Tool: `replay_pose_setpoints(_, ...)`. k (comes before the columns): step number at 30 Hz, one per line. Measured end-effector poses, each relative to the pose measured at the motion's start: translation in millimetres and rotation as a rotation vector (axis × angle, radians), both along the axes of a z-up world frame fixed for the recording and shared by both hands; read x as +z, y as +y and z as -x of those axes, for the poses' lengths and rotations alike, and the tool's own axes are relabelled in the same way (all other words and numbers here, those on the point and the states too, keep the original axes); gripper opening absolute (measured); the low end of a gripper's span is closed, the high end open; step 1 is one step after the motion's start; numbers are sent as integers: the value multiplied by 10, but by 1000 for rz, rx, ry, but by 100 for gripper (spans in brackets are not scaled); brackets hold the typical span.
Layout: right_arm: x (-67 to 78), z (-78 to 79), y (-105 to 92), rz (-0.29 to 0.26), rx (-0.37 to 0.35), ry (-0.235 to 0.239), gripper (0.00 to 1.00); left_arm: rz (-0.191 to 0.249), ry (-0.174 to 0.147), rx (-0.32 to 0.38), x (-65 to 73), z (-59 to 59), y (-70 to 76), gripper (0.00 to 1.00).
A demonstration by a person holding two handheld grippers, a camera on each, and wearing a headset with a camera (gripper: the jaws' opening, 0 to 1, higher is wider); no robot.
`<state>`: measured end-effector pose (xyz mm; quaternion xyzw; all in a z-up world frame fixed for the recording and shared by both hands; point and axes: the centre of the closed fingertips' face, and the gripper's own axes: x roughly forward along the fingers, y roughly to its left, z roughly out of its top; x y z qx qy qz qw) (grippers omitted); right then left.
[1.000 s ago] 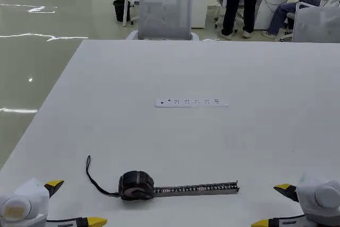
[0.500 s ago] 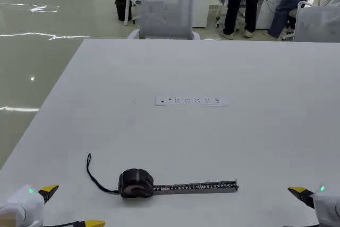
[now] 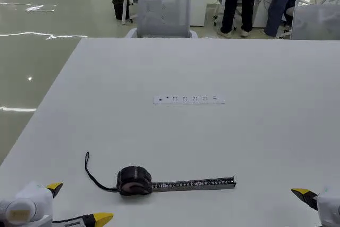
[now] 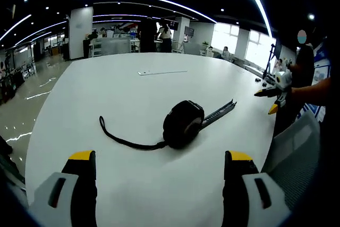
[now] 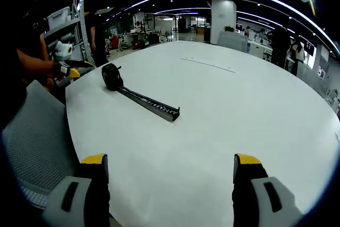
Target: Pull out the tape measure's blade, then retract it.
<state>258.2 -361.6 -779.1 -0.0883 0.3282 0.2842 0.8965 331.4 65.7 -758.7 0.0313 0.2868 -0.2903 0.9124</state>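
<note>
**A:** Where's the tape measure right now?

**B:** On the table, close to the near edge, toward the near-left corner. The blade is out and lies along that edge toward the right, with its tip free. The strap curls off the case toward the left edge.

**A:** And the grippers?

**B:** The left gripper is spread wide with nothing between the jaws, at the near edge and looking straight at the case. The right gripper is spread wide too and empty, further right along the near edge, well apart from the blade's tip.

**A:** So the pull looks done?

**B:** I'd say so. The retract is what's left.

**A:** How do you do it cleanly?

**B:** My call is that the left closes across the case to pin it, clear of the strap. The right comes in low, pinches the blade just behind the tip and walks it back so it doesn't whip in. If a lock holds the blade, that needs releasing first, but I can't make one out.

**A:** Anything in the way?

**B:** The power strip sits mid-table, well apart.
</note>
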Motion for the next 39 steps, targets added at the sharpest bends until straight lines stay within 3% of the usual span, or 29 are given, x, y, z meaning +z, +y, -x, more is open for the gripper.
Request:
replay_pose_setpoints(4, 8, -42, 3, -3, -5, -8, 100, 6, -45, 43, 106, -93, -56, 99)
replay_pose_setpoints(8, -7, -53, 32, 17, 7, -3, 99, -16, -48, 89, 107, -161, -55, 99)
replay_pose_setpoints(12, -41, -59, 44, 20, 15, 4, 98, -20, 12, 111, 2, -157, -109, 99)
replay_pose_setpoints(16, -24, -89, 81, 6, 18, -4, 99, -25, -8, 96, 32, -169, -235, 99)
replay_pose_setpoints(24, -46, -86, 97, 8, 26, -9, 100, -7, 11, 106, 56, -224, -388, 99)
replay_pose_setpoints(31, -1, -160, 102, 9, 10, -50, 100, -41, 24, 88, -8, -261, -478, 99)
replay_pose_setpoints(36, -2, -222, 184, 14, 23, -55, 99, -23, 23, 127, -6, -356, -514, 99)
replay_pose_setpoints(39, -3, -295, 181, 10, -1, -64, 98, -6, 40, 147, -18, -392, -570, 99)
